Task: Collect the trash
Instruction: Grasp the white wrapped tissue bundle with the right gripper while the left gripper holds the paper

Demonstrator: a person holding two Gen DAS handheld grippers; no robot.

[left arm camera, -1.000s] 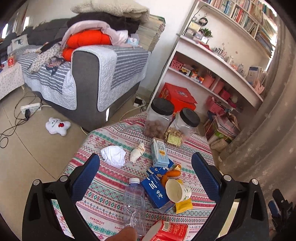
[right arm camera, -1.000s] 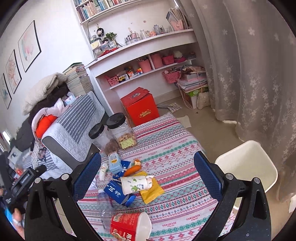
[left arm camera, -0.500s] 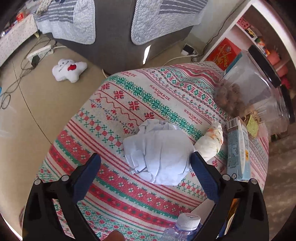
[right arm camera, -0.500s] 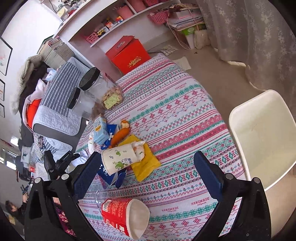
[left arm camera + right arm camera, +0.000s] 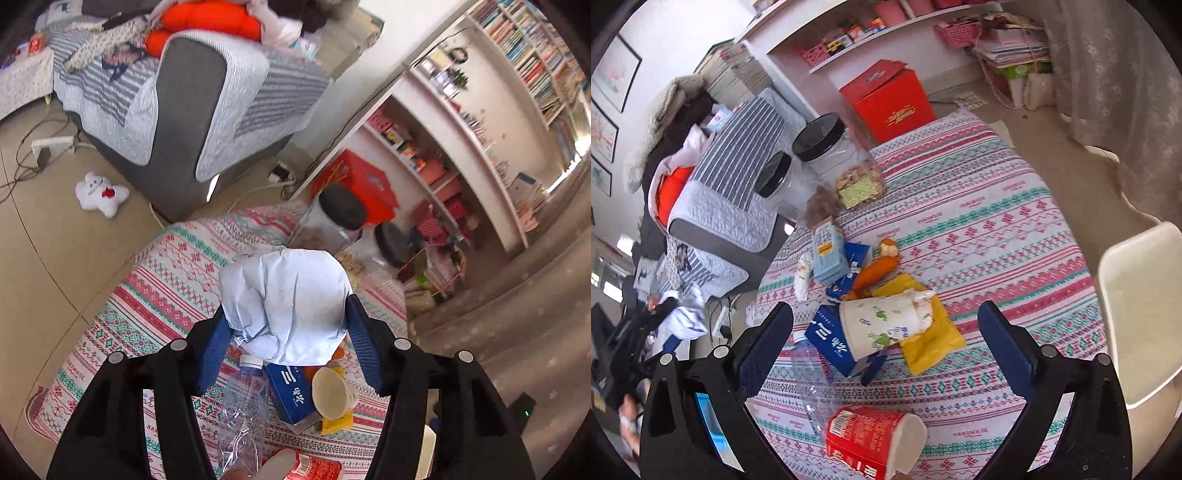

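My left gripper (image 5: 286,317) is shut on a crumpled white paper (image 5: 288,302) and holds it above the patterned tablecloth (image 5: 162,295). The paper also shows at the far left of the right wrist view (image 5: 685,317). My right gripper (image 5: 886,325) is open and empty above a trash pile: a white printed paper cup (image 5: 882,325), a blue carton (image 5: 831,343), a yellow wrapper (image 5: 931,343), a clear plastic bottle (image 5: 812,384) and a red cup (image 5: 875,439). A light blue milk carton (image 5: 827,254), an orange carrot-like piece (image 5: 875,273) and a small white wrapper (image 5: 803,275) lie further back.
Two clear jars with black lids (image 5: 818,138) stand at the table's far edge. A white chair (image 5: 1137,310) is at the right. A grey sofa (image 5: 192,110) piled with clothes, a red box (image 5: 890,99), shelves and a white plush toy (image 5: 99,192) on the floor surround the table.
My left gripper closed on the crumpled paper and lifted it off the table. My right gripper moved lower and closer to the trash pile, still open.
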